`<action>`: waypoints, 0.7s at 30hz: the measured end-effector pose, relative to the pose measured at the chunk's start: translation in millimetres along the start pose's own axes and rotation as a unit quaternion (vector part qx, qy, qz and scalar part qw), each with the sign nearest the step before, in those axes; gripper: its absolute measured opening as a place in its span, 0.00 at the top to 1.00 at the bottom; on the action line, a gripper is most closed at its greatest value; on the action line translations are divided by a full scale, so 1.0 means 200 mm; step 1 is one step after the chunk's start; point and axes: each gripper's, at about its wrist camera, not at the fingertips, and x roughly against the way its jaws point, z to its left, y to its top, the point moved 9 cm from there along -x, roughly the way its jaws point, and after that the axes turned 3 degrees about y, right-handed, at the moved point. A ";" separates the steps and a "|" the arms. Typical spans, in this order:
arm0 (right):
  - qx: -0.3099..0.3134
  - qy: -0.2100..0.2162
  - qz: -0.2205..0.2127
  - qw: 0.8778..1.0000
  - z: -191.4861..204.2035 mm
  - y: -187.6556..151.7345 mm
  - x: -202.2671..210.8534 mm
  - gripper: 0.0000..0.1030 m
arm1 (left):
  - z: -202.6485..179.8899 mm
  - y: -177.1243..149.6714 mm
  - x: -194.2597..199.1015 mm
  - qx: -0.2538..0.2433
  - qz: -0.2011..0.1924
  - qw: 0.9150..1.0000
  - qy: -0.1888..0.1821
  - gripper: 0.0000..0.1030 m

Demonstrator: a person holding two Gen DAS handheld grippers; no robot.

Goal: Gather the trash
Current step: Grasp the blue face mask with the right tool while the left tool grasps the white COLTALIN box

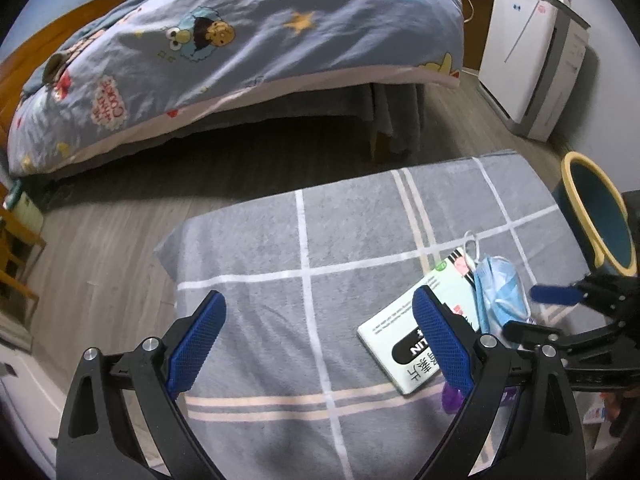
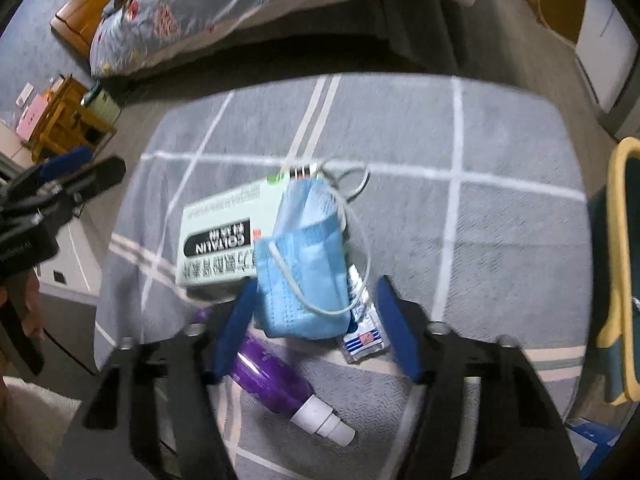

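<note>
Right tool (image 2: pixel 316 320) spread wide around the blue mask (image 2: pixel 302 268); purple bottle (image 2: pixel 276 380) lies below.

Greys and blues, with one purple bottle

Cloth (image 2: pixel 500 140): grey, white and pale peach grid lines. Mask (image 2: pixel 304 264): light blue, white loops. Box (image 2: pixel 224 232): pale green, black label. Bottle (image 2: pixel 276 384): purple, white cap. Bin (image 1: pixel 600 216): dark teal, yellow rim. Pads (image 1: pixel 196 344): blue. Duvet (image 1: pixel 248 36): blue-grey, cartoon print

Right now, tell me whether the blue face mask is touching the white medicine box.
Touching. The right wrist view shows the blue face mask draped over the right end of the white medicine box, covering part of its print with no gap.
</note>
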 end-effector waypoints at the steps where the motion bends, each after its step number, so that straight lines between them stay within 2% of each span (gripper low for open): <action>1: -0.001 0.006 0.004 1.000 0.00 -0.01 -0.01 0.67 | -0.02 0.00 -0.01 0.002 0.001 1.000 -0.011 0.09; 2: -0.004 0.013 0.006 1.000 -0.01 -0.01 0.00 0.78 | -0.04 0.00 -0.02 0.003 0.001 1.000 -0.024 0.09; 5: -0.019 0.025 -0.007 0.999 -0.03 0.02 0.06 0.87 | -0.12 -0.01 -0.06 -0.013 0.000 0.998 -0.059 0.09; 12: -0.072 0.030 -0.058 0.995 -0.18 0.10 0.30 0.87 | -0.37 -0.10 -0.21 -0.089 0.035 0.990 -0.100 0.09; 17: -0.099 0.034 -0.088 0.991 -0.30 0.14 0.43 0.87 | -0.50 -0.13 -0.26 -0.140 0.044 0.984 -0.102 0.08; 21: -0.109 0.028 -0.087 0.990 -0.36 0.15 0.43 0.87 | -0.53 -0.17 -0.33 -0.162 0.062 0.981 -0.092 0.06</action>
